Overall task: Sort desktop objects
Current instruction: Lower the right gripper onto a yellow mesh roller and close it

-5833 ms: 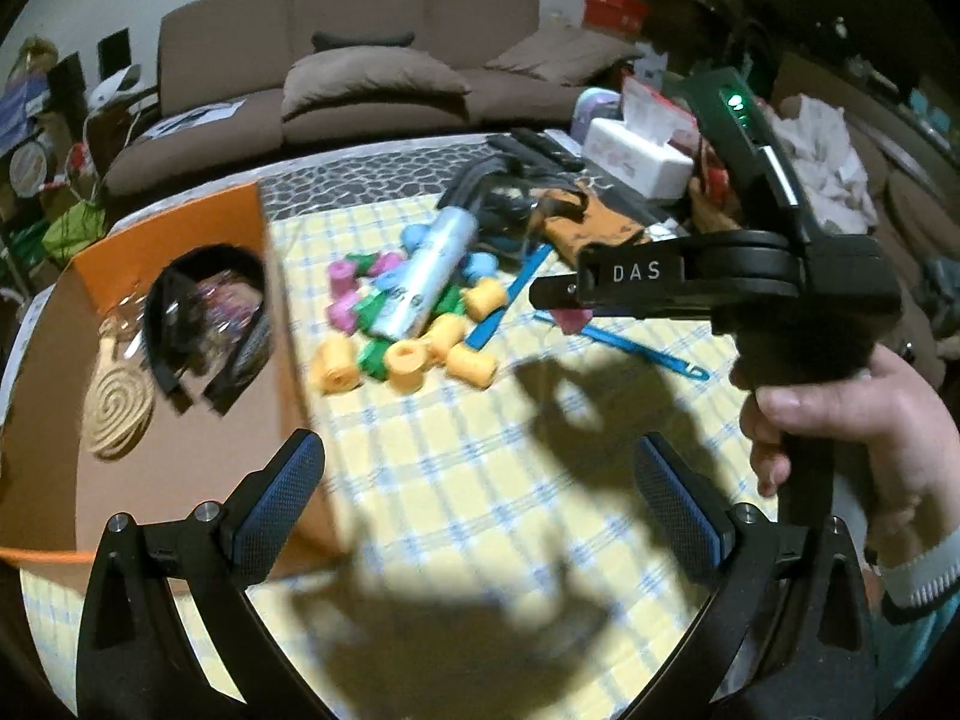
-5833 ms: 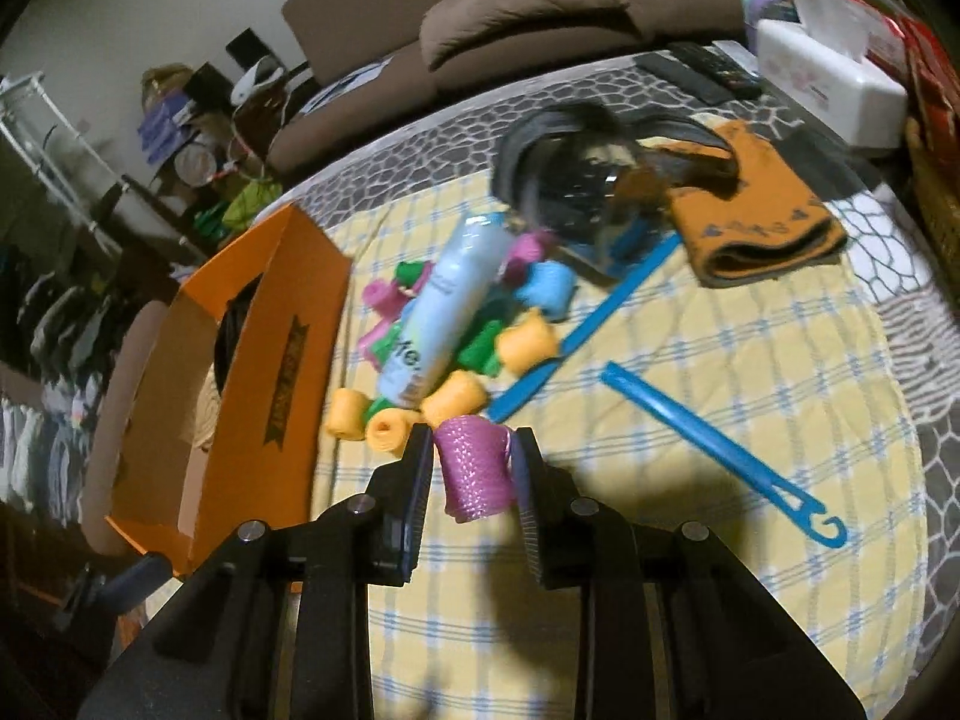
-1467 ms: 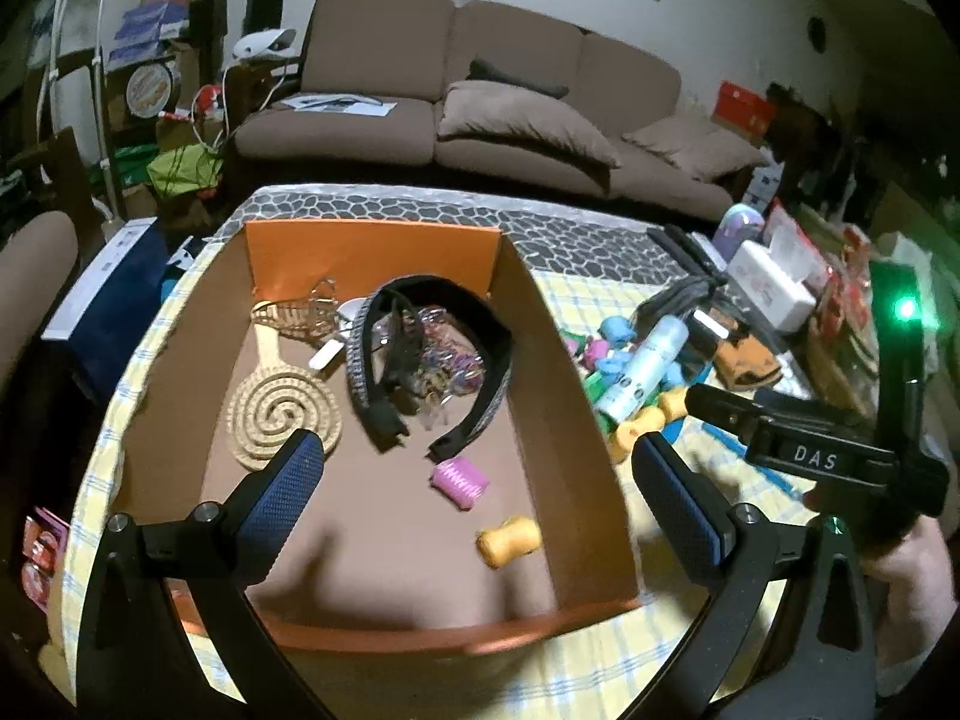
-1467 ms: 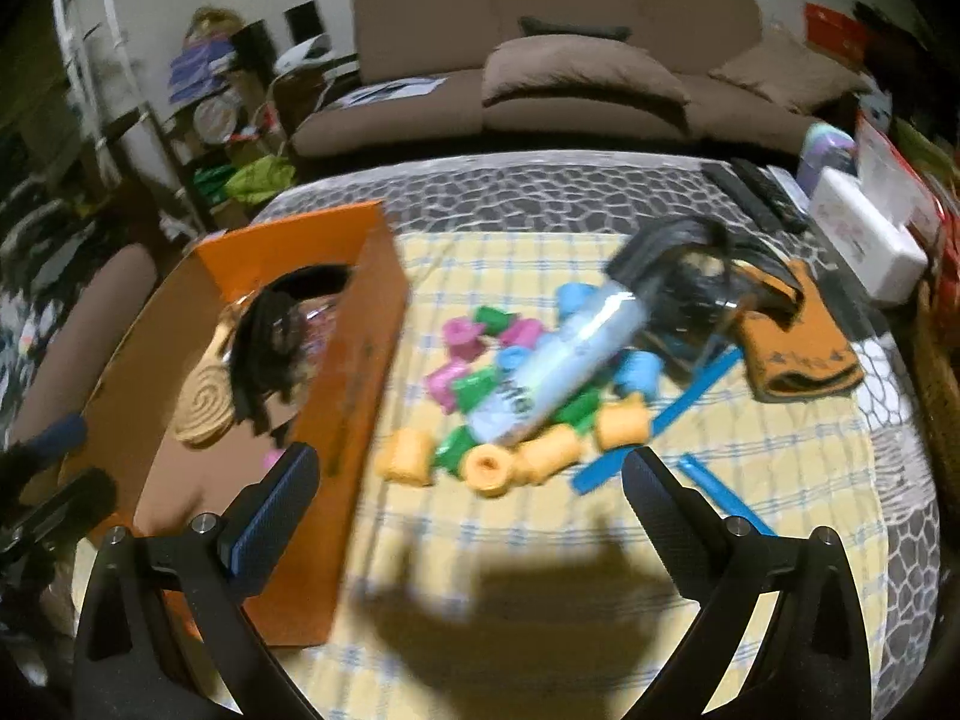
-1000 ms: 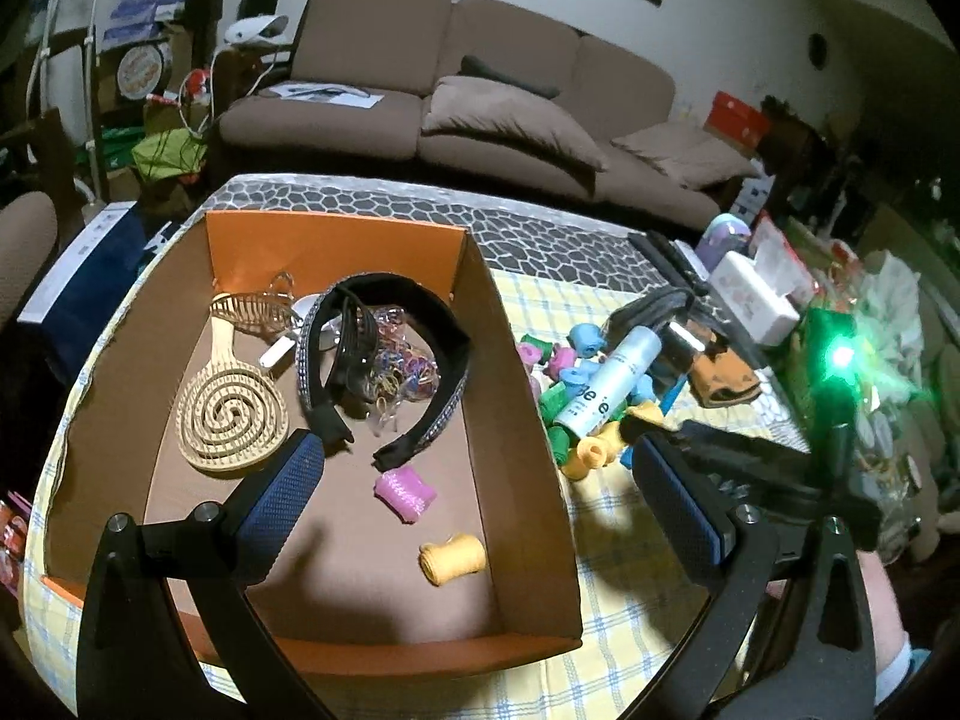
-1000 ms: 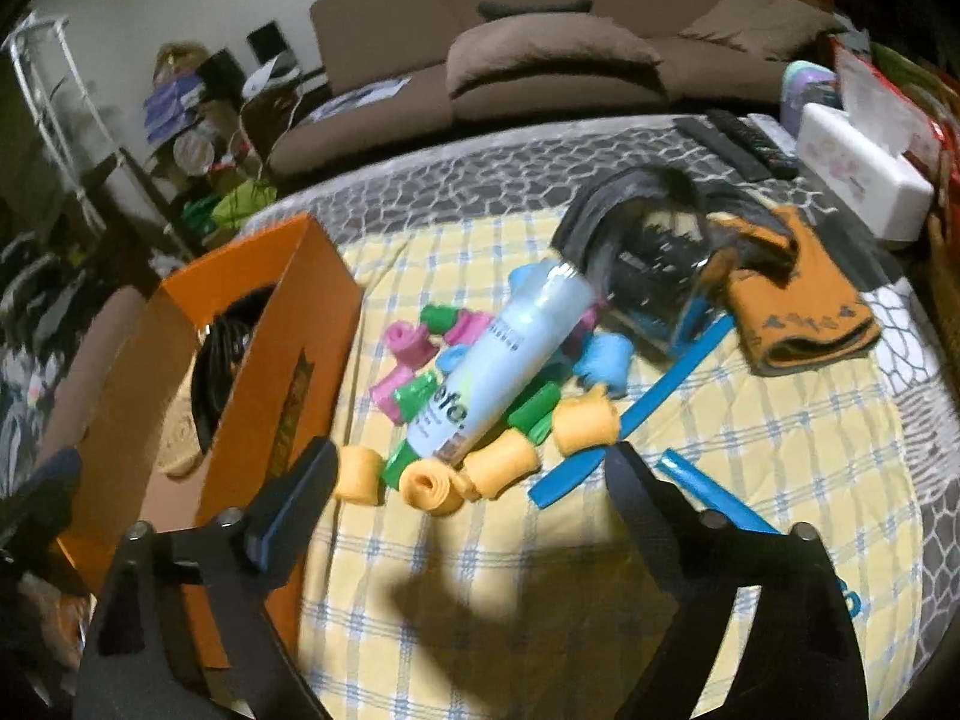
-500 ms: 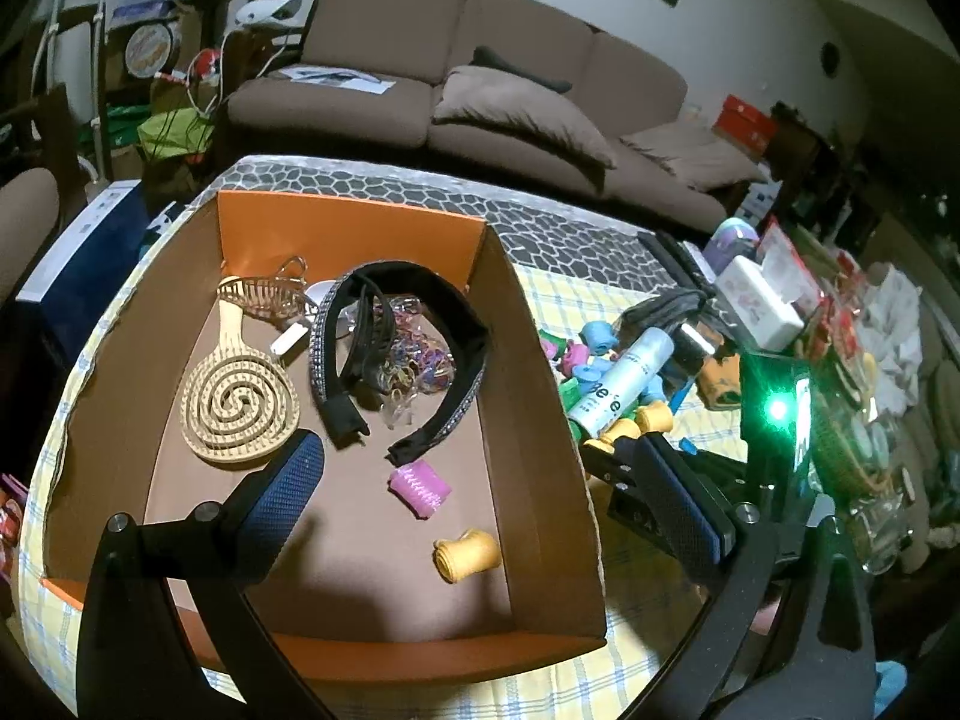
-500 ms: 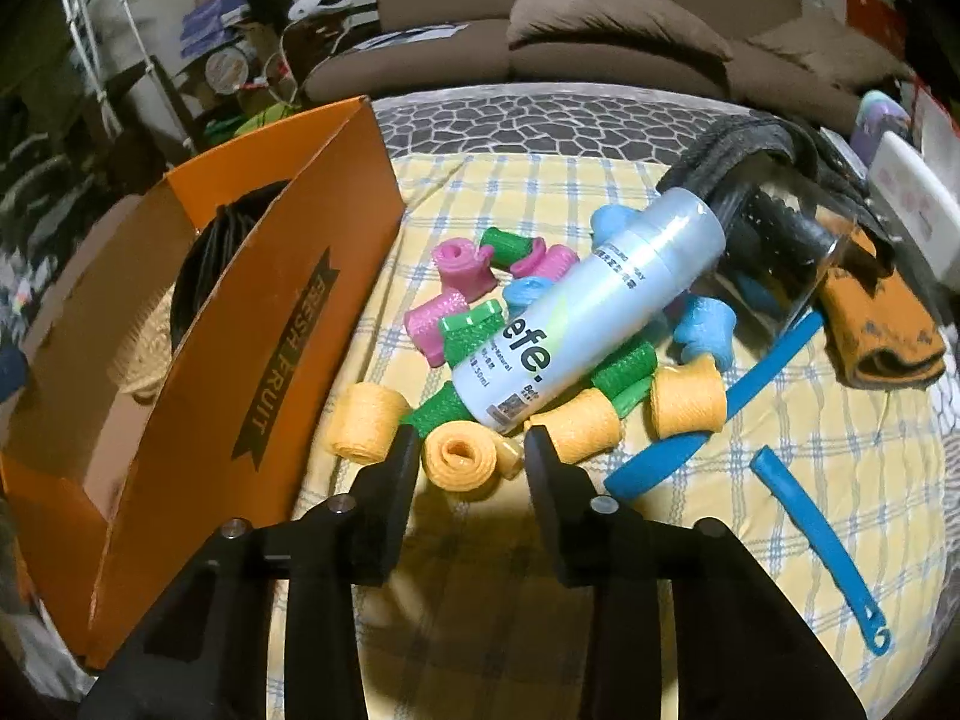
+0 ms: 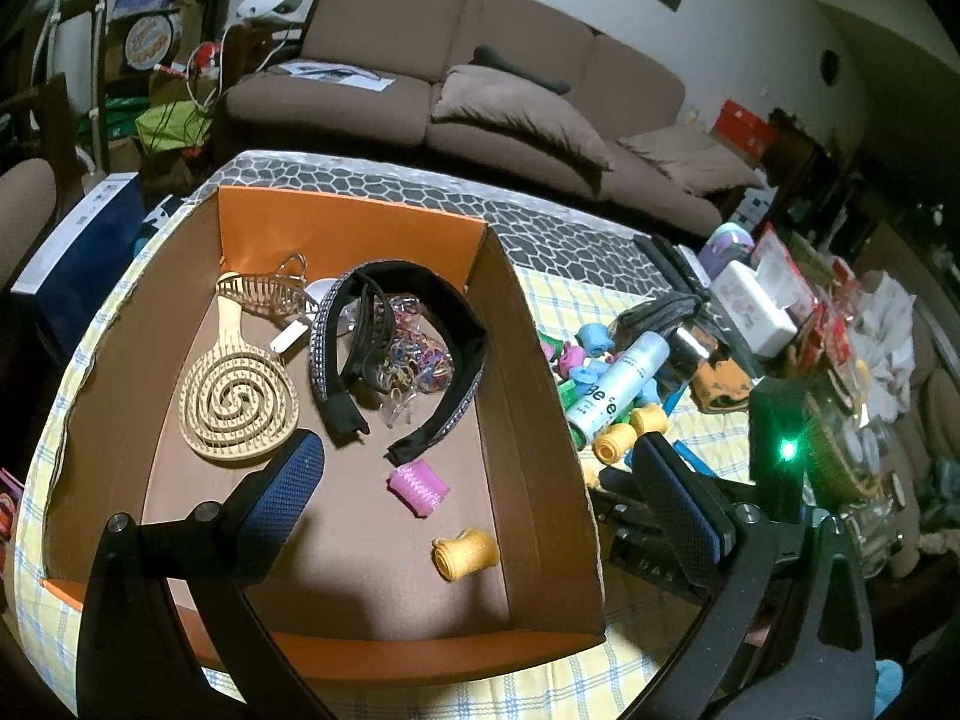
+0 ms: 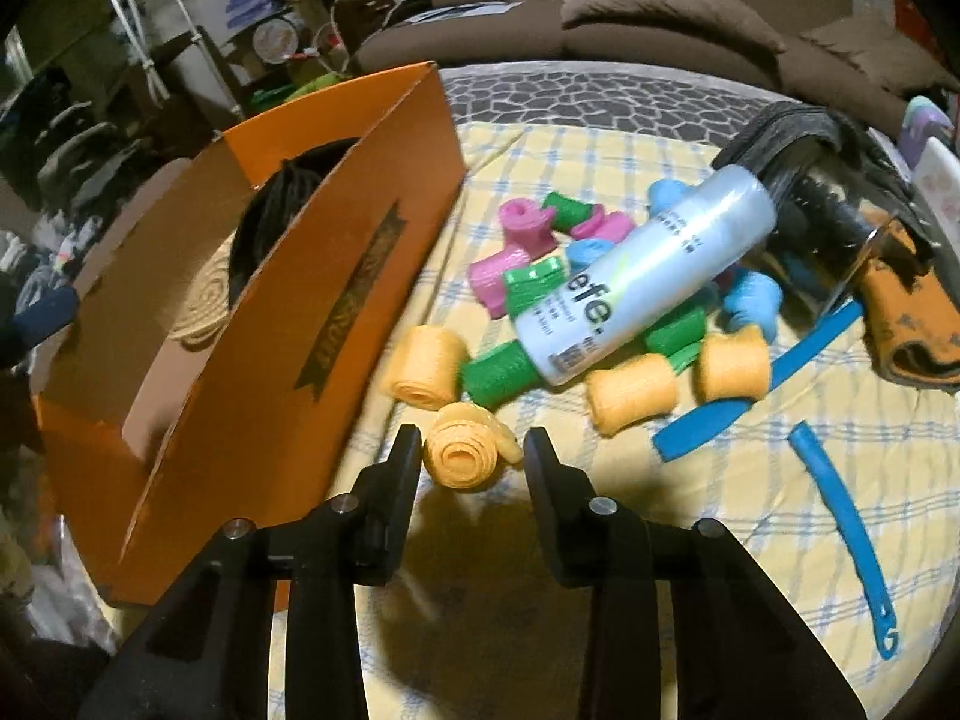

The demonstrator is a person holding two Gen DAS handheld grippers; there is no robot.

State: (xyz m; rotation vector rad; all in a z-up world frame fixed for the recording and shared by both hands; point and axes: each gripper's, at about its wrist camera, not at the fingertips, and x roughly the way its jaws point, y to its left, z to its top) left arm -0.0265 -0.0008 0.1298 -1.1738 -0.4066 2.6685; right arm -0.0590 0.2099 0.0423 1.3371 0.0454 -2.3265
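Curlers, foam and mesh, mixed colours: we count two already inside the orange cardboard box (image 9: 543,420), a pink mesh roller (image 9: 418,486) and a yellow foam curler (image 9: 465,553), both lying loose on the near part of the box floor.

Also in the box, toward its far end: a spiral hairbrush (image 9: 240,402), black headbands (image 9: 420,324), a heap of small elastic bands (image 9: 414,354) and a comb-like clip (image 9: 270,291).

Remaining on the bench (image 10: 690,540), right of the box: a heap of yellow, green, pink and blue curlers with a white spray bottle (image 10: 636,276) lying across them, two blue plastic strips (image 10: 840,516), an orange cloth (image 10: 912,324) and a dark clear-sided pouch (image 10: 822,180) at the far right.

Item in hand: a rolled yellow curler (image 10: 465,450), at the near left edge of the heap, just beside the box wall. Our right gripper (image 10: 471,450) has just been closing around it; the left pad touches it, while a sliver of gap seems to remain at the right pad, so we judge the grip not yet firm.

Our left gripper (image 9: 480,480) hovers over the box, spread wide, holding nothing.

We judge the sorting early: most curlers, the bottle and the rest lie outside the box.
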